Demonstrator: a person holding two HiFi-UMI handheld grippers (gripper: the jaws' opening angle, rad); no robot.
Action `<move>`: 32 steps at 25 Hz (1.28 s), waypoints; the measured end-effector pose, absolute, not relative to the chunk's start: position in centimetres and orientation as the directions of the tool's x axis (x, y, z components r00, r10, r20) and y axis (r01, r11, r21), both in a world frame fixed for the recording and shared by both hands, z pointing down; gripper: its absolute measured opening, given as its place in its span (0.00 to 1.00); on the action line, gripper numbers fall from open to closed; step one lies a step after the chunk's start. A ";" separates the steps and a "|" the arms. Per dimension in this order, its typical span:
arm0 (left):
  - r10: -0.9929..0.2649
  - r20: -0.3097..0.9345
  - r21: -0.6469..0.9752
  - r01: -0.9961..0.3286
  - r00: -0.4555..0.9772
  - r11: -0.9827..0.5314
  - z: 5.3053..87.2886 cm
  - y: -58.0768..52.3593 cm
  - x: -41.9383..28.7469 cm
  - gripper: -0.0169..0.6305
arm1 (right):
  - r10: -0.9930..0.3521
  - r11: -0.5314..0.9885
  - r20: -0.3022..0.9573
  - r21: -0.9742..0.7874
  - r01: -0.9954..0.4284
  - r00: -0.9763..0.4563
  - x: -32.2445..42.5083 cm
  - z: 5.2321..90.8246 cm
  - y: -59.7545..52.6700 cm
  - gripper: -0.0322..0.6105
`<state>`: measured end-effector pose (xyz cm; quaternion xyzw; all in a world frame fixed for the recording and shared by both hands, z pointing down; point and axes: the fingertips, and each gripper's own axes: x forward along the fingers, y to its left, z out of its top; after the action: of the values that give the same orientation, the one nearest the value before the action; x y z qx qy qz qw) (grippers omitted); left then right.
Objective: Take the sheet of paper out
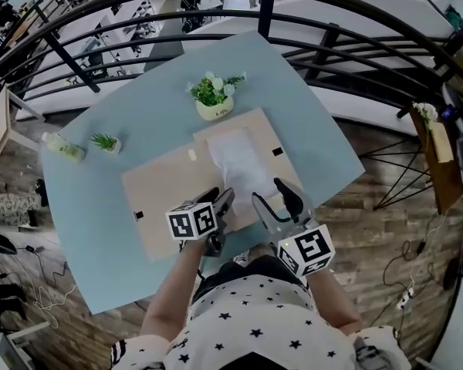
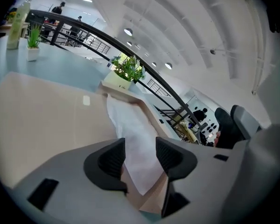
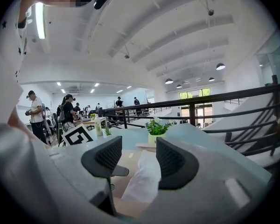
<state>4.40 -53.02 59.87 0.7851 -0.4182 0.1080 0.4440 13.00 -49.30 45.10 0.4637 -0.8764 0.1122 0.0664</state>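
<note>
A white sheet of paper (image 1: 239,164) lies on an opened tan cardboard folder (image 1: 166,187) on the pale blue table (image 1: 100,206). My left gripper (image 1: 222,199) hovers low over the sheet's near left edge, jaws open. In the left gripper view the paper (image 2: 130,125) runs between the spread jaws of the gripper (image 2: 142,155) without the pads pressing it. My right gripper (image 1: 272,195) is at the sheet's near right corner, also open. In the right gripper view the paper (image 3: 144,181) lies just ahead of the empty gripper (image 3: 140,160).
A potted plant with white flowers (image 1: 214,99) stands at the folder's far edge. A small green plant (image 1: 106,142) and a bottle (image 1: 64,146) sit at the table's left. A black railing (image 1: 324,45) runs behind the table. The table's near edge is right at the person's body.
</note>
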 end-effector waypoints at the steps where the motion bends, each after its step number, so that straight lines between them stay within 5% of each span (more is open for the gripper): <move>1: -0.549 0.552 0.610 -0.753 0.628 -0.248 60.5 -53.2 4.5 0.34 | -0.799 0.539 0.225 -0.143 -0.830 -0.558 13.1 45.4 -49.5 0.38; 14: -0.437 0.641 0.631 -0.758 0.631 -0.167 65.4 -54.1 5.8 0.34 | -0.782 0.545 0.245 -0.176 -0.820 -0.573 13.4 47.2 -51.7 0.38; 32: -0.394 0.588 0.729 -0.674 0.706 -0.118 65.5 -55.6 9.6 0.34 | -0.799 0.508 0.253 -0.200 -0.838 -0.545 15.4 47.8 -52.4 0.38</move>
<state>9.59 -55.61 65.52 0.7371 -0.3621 0.1257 0.5566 15.40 -52.36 47.78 0.4727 -0.8659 0.1503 0.0643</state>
